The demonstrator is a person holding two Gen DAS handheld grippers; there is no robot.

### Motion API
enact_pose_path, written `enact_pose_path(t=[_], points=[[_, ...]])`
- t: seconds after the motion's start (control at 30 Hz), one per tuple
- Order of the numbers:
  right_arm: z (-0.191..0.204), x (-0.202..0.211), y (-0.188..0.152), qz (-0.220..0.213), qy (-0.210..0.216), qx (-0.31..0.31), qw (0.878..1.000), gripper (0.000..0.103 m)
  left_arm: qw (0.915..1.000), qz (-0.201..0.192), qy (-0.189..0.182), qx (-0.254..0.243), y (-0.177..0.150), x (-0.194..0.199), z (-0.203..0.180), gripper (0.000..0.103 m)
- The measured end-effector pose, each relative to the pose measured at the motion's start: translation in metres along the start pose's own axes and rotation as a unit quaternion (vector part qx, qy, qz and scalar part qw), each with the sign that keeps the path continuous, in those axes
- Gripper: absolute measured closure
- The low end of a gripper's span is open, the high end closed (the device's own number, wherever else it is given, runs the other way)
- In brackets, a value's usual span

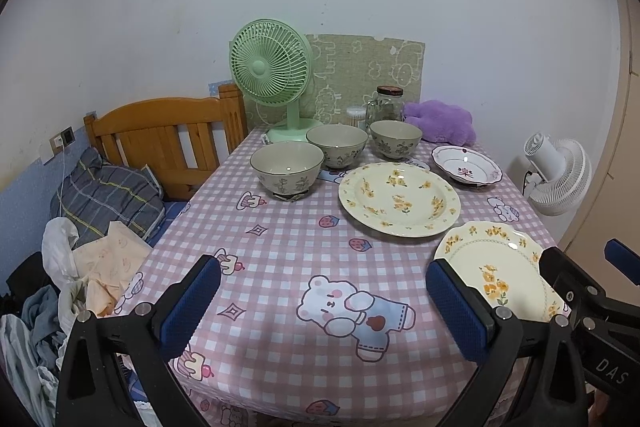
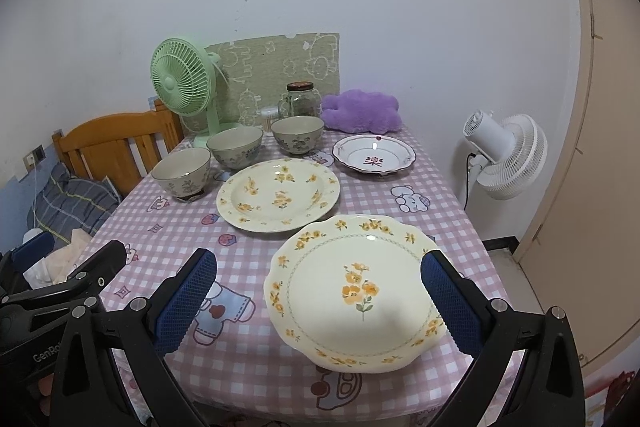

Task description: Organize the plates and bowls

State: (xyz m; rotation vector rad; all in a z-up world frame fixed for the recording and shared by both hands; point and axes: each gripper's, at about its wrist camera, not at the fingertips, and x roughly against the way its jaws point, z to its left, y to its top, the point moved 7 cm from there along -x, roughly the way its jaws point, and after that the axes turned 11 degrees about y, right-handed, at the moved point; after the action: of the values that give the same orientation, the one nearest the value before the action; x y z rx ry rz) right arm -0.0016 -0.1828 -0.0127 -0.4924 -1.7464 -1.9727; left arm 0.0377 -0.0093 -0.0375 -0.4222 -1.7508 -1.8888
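Both grippers hover wide apart over the near edge of the table, nothing between their blue pads. Left gripper (image 1: 322, 303) hangs above a bare stretch of the pink checked tablecloth (image 1: 288, 227), right over the printed bear. Right gripper (image 2: 320, 301) sits beside it, jaws spread, framing the near yellow-flowered plate (image 2: 356, 291) from above; its right pad overlaps the plate's rim in the picture, but I can't tell whether it touches.

Scanning left to right across the table: first bowl (image 1: 287, 165) stands closest to the left edge, upright and on a small dark base. Just behind and to its right comes the second bowl (image 1: 337, 145), then the third bowl (image 1: 395, 139), the three forming a diagonal row running toward the back wall. All have a grey-green glaze with dark floral sprigs.

In front of the second and third bowls lies the large yellow-flowered plate (image 1: 400, 199), flat on the cloth, near the bowls but apart from them. Right of it, toward the back right corner, sits the small red-trimmed dish (image 1: 466, 165), well clear of the others. The near plate lies by the front right corner, just in front of the large one.

Along the back: a green fan (image 1: 270, 67), a glass jar (image 1: 386, 105) and a purple plush cushion (image 1: 440, 121). Off the table's right side stands a white fan (image 2: 506, 155).
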Motion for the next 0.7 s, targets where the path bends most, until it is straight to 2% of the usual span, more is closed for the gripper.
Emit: enact_pose_path(t=[0.7], points=[[-0.0017, -0.0003, -0.0007, 0.0, -0.005, 0.0, 1.0, 0.0, 1.0, -0.002, -0.003, 0.001, 0.0026, -0.0014, -0.0024, 0.001]])
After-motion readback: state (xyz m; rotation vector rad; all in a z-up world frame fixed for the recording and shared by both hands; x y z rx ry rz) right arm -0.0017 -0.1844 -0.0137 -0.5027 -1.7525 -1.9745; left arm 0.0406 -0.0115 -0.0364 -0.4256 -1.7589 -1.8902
